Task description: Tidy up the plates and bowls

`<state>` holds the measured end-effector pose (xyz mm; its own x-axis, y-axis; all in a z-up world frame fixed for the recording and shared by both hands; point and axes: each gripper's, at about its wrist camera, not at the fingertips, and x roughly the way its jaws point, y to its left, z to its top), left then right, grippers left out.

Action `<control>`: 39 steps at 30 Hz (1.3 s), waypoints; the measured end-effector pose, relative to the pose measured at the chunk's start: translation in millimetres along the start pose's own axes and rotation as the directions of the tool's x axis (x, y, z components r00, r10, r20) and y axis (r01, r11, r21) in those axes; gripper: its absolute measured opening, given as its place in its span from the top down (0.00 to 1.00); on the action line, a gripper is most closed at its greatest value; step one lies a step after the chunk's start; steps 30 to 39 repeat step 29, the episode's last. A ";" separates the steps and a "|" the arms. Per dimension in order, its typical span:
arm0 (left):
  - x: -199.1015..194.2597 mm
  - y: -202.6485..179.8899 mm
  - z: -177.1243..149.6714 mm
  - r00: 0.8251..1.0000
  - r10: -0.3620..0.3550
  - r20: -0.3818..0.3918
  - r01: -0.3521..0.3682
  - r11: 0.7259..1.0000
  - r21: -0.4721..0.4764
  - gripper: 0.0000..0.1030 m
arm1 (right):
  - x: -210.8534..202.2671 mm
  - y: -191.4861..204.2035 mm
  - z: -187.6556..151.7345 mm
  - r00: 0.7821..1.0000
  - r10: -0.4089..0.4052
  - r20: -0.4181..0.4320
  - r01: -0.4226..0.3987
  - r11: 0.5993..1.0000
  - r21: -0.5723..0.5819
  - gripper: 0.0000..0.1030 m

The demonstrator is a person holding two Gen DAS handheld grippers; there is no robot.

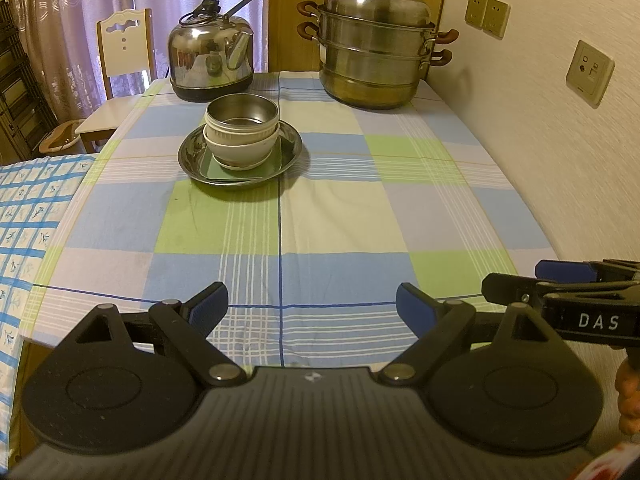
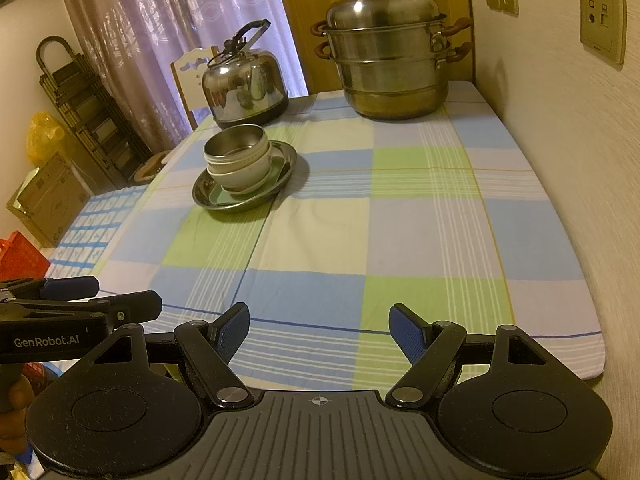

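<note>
A steel bowl (image 1: 241, 111) (image 2: 235, 145) sits nested in a white bowl (image 1: 240, 148) (image 2: 242, 174), and both stand on a round steel plate (image 1: 290, 148) (image 2: 286, 168) at the far left of the checked tablecloth. My left gripper (image 1: 312, 308) is open over the table's near edge, nothing between its blue pads. My right gripper (image 2: 319, 330) is open too, also empty, well short of the stack. Each gripper shows at the edge of the other's view: the right gripper (image 1: 560, 280) and the left gripper (image 2: 80, 292).
A steel kettle (image 1: 211, 60) (image 2: 245, 88) stands behind the stack, and a tall lidded steamer pot (image 1: 376, 44) (image 2: 390, 52) at the far right by the wall. A chair (image 1: 124, 40) stands past the table's left corner. A blue-checked cloth (image 1: 28, 216) lies left of the table.
</note>
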<state>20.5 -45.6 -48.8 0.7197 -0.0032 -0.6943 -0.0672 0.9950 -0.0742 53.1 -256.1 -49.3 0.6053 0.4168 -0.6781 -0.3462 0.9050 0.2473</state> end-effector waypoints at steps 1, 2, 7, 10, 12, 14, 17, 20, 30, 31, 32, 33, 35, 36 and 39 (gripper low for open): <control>0.0 0.0 0.0 1.000 0.000 0.000 0.000 1.000 0.000 0.12 | 0.0 0.1 0.0 1.000 0.000 0.000 0.000 1.000 0.000 0.26; 0.0 0.1 0.0 1.000 0.000 0.000 0.000 1.000 -0.001 0.12 | 0.0 0.2 0.0 1.000 -0.001 0.000 0.001 1.000 0.000 0.26; 0.1 0.3 -0.2 1.000 -0.001 0.000 0.001 1.000 -0.001 0.12 | 0.0 0.4 0.0 1.000 -0.001 0.000 0.001 1.000 0.000 0.26; 0.1 0.5 -0.1 1.000 0.000 0.000 0.000 1.000 -0.001 0.12 | 0.1 0.6 0.1 1.000 -0.001 0.000 0.001 1.000 0.000 0.26; 0.1 0.6 -0.2 1.000 0.000 0.000 0.000 1.000 -0.001 0.12 | 0.1 0.6 0.0 1.000 -0.001 -0.001 0.001 1.000 -0.001 0.26; 1.2 0.9 0.5 1.000 0.001 -0.001 -0.001 1.000 -0.004 0.12 | 0.3 0.6 -0.3 1.000 0.000 -0.003 0.000 1.000 -0.003 0.26; 2.5 2.5 0.4 1.000 0.003 -0.003 -0.003 1.000 -0.008 0.12 | 1.4 0.3 -0.8 1.000 0.002 -0.007 -0.002 1.000 -0.007 0.26; 4.0 4.2 0.4 1.000 0.003 -0.007 -0.003 1.000 -0.012 0.12 | 3.1 1.3 -0.6 1.000 0.004 -0.012 -0.004 1.000 -0.011 0.26; 5.4 6.3 -1.1 1.000 0.005 -0.012 -0.005 1.000 -0.015 0.12 | 9.5 5.8 2.1 1.000 0.007 -0.026 -0.008 1.000 -0.017 0.26; 5.4 6.3 -1.1 1.000 0.005 -0.012 -0.005 1.000 -0.015 0.12 | 9.5 5.8 2.1 1.000 0.007 -0.026 -0.008 1.000 -0.017 0.26; 5.4 6.3 -1.1 1.000 0.005 -0.012 -0.005 1.000 -0.015 0.12 | 9.5 5.8 2.1 1.000 0.007 -0.026 -0.008 1.000 -0.017 0.26; 5.4 6.3 -1.1 1.000 0.005 -0.012 -0.005 1.000 -0.015 0.12 | 9.5 5.8 2.1 1.000 0.007 -0.026 -0.008 1.000 -0.017 0.26; 5.4 6.3 -1.1 1.000 0.005 -0.012 -0.005 1.000 -0.015 0.12 | 9.5 5.8 2.1 1.000 0.007 -0.026 -0.008 1.000 -0.017 0.26; 5.4 6.3 -1.1 1.000 0.005 -0.012 -0.005 1.000 -0.015 0.12 | 9.5 5.8 2.1 1.000 0.007 -0.026 -0.008 1.000 -0.017 0.26; 5.4 6.3 -1.1 1.000 0.005 -0.012 -0.005 1.000 -0.015 0.12 | 9.5 5.8 2.1 1.000 0.007 -0.026 -0.008 1.000 -0.017 0.26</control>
